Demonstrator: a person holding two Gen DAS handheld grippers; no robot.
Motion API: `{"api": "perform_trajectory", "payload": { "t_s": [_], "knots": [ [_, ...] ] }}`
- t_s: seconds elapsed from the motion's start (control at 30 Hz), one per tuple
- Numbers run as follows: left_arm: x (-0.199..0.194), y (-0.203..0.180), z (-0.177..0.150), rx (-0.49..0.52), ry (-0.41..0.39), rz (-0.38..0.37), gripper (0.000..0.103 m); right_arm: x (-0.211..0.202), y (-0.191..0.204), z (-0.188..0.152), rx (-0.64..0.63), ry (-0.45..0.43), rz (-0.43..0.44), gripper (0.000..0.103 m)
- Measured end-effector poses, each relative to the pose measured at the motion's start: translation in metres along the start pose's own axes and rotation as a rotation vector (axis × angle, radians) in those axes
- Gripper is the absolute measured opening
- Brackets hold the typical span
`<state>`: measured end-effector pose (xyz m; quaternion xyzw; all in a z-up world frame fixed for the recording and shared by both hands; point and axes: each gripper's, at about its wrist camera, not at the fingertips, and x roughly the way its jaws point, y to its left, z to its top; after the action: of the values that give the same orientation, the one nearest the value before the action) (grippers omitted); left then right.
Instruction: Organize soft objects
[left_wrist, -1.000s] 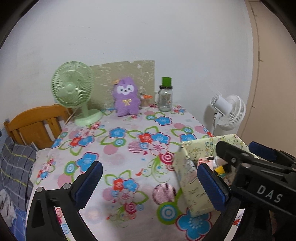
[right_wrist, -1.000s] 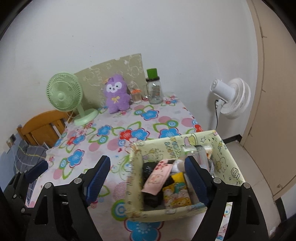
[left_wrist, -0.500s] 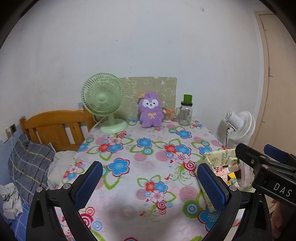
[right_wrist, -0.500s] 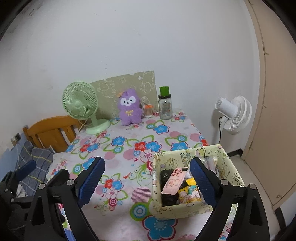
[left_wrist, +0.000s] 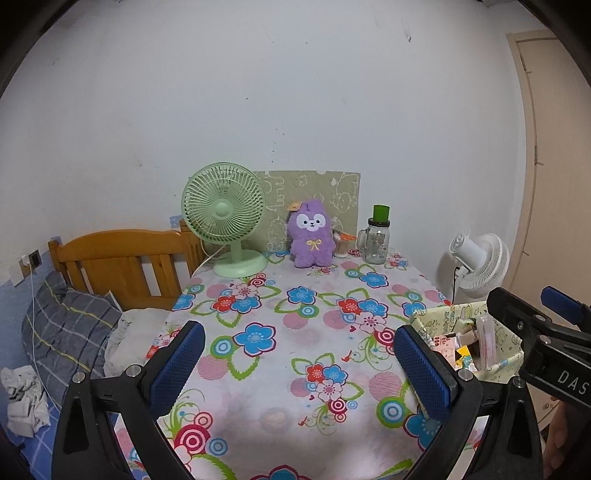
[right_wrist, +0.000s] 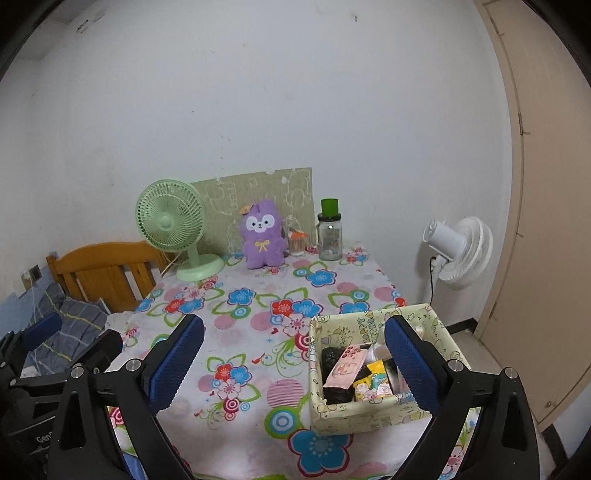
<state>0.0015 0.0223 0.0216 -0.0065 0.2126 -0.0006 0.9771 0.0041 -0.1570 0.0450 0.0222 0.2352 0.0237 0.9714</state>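
1. My left gripper (left_wrist: 295, 373) is spread wide with nothing between its blue pads; my right gripper (right_wrist: 295, 365) is the same, empty, hanging over the near edge of the table (right_wrist: 255, 332).

2. The fabric storage box (right_wrist: 354, 406) sits at the near right corner, close under my right gripper and already packed with small packets. The purple plush (right_wrist: 263, 234), the soft thing I judge I am meant to sort, stands upright at the far edge against a patterned board (right_wrist: 258, 192).

3. Risks as I see them: reaching that far, I could clip the glass jar (right_wrist: 330, 230) or the small cup (right_wrist: 296, 242) just beside the plush, or the green fan (right_wrist: 173, 229) on its other side. The box is near the table's edge, so a shove could tip it off.

4. The floral tablecloth might bunch or slide if I drag anything.

5. Around it: a wooden bed frame (left_wrist: 118, 258) and a white fan (right_wrist: 458, 251) by the white wall.
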Motion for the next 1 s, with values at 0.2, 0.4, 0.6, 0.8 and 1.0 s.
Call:
{"api": "perform_trajectory", "payload": {
  "t_s": [0.2,0.4,0.6,0.8,1.0],
  "knots": [
    [-0.004,0.0019,-0.0008,-0.001,-0.006,0.003,0.103,-0.0066,0.002,-0.004,-0.011,-0.016,-0.003,0.1],
    [-0.0059,-0.0005,-0.0006,0.007,-0.001,-0.002,0.103,-0.0086,0.0023,-0.0061,-0.019,-0.025,-0.037,0.1],
    [-0.0082,-0.0012,0.0004,0.008,-0.001,0.001,0.103,-0.0085,0.0016,-0.0061,-0.013,-0.026,-0.032,0.1],
    [-0.0079,-0.0019,0.0007,0.009,0.0,0.002,0.103,-0.0079,0.0002,-0.0073,-0.006,-0.021,-0.028,0.1],
    [-0.0083,-0.0027,0.0016,0.009,0.001,0.003,0.103,-0.0077,-0.0005,-0.0072,-0.006,-0.022,-0.031,0.1]
  ]
}}
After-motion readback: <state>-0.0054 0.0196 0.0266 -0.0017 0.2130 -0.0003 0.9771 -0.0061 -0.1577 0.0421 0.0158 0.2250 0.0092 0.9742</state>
